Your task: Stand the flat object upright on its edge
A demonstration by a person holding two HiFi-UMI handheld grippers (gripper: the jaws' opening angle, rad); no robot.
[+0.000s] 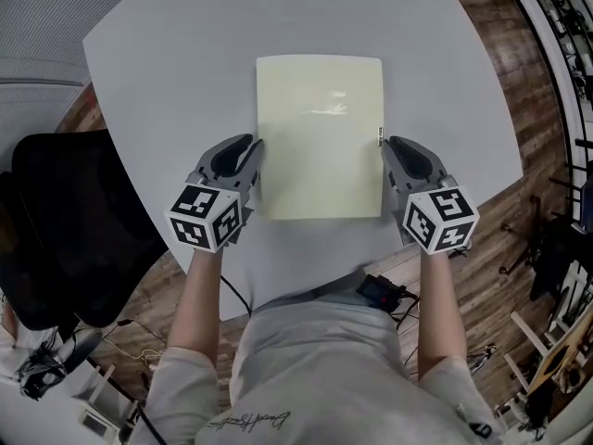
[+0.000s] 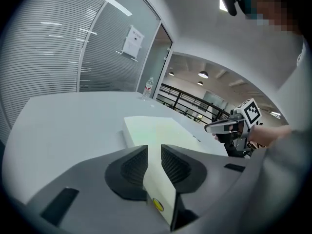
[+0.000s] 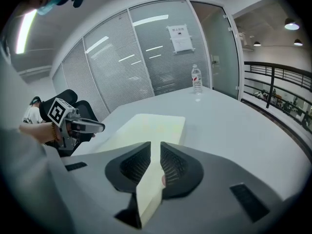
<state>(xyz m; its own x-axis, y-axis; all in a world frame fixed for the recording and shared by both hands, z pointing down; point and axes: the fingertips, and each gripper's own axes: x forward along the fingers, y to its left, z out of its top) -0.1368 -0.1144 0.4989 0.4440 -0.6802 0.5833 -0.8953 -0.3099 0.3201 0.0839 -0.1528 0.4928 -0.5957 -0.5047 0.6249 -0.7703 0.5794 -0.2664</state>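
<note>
Lying flat near the middle of the grey table (image 1: pixel 167 72), a pale yellow board (image 1: pixel 320 137) is resting with its short sides facing the table's near and far edges. Its long sides are running away from the person. The left gripper (image 1: pixel 252 156) is meeting the board's left long side, just past the middle toward the near corner. The right gripper (image 1: pixel 389 151) is meeting the right long side at the matching spot, so the two are facing each other across the board. Both are pointing forward and downward, with the person's bare forearms reaching in over the table's near edge.

In the left gripper view, its jaws are standing a little apart, and the board's pale colour is filling the narrow slot between them. Whether they are actually pressing on it is not showing clearly. The right gripper view is showing the same thing, with the jaws slightly parted and the pale board showing in the gap and stretching away beyond it.

A water bottle (image 3: pixel 196 79) is standing upright at the table's far edge, well apart from the board. A black chair (image 1: pixel 74 221) is sitting beside the table's left edge.
</note>
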